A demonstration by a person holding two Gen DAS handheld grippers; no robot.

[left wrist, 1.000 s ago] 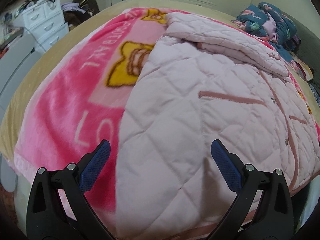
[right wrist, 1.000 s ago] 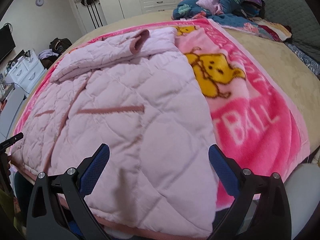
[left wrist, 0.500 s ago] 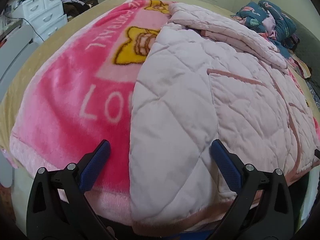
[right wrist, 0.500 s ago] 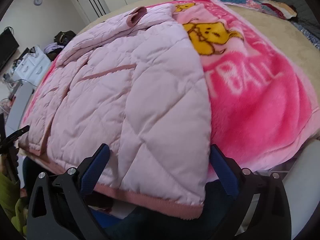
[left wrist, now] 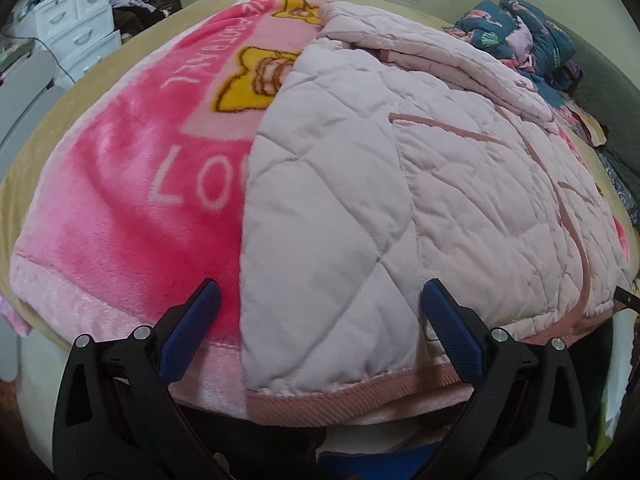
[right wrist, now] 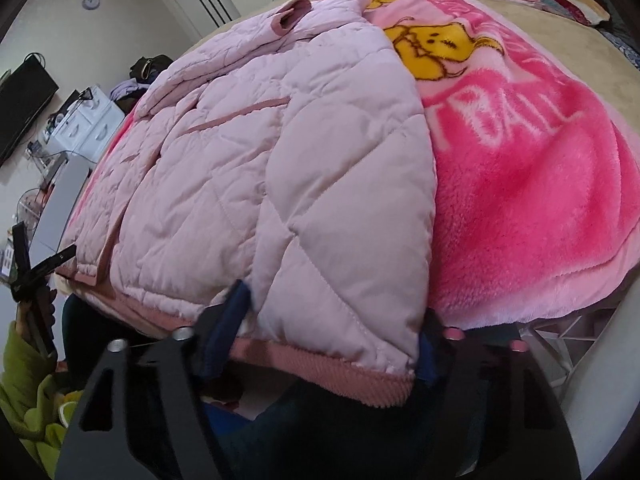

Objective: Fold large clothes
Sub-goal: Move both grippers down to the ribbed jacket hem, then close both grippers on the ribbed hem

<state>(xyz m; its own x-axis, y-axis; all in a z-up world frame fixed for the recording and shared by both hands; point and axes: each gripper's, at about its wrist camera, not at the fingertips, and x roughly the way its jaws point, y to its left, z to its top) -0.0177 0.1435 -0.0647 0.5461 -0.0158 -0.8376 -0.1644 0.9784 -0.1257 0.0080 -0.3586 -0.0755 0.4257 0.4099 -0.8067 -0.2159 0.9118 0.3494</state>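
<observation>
Tools, left [left wrist: 320,330] and right [right wrist: 332,330], gaped at the jacket [left wrist: 420,184] hem; each needed a deep bite through padding before lifting

Both wrist views face the jacket [left wrist: 400,200] hem closely.

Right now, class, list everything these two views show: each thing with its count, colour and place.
quilted jacket: one, pale pink, flat on the blanket, hem at the near edge.
blanket: one, hot pink with yellow cartoon figures, spread over the bed.
bed: one, beige cover, under the blanket.
clothes pile: one, dark blue patterned, far corner of the bed.
drawer unit: one, white, beside the bed.
wall clock: one, on the far wall.
left gripper: black, blue pads, open, at the hem.
right gripper: black, blue pads, open, astride the hem corner.
</observation>
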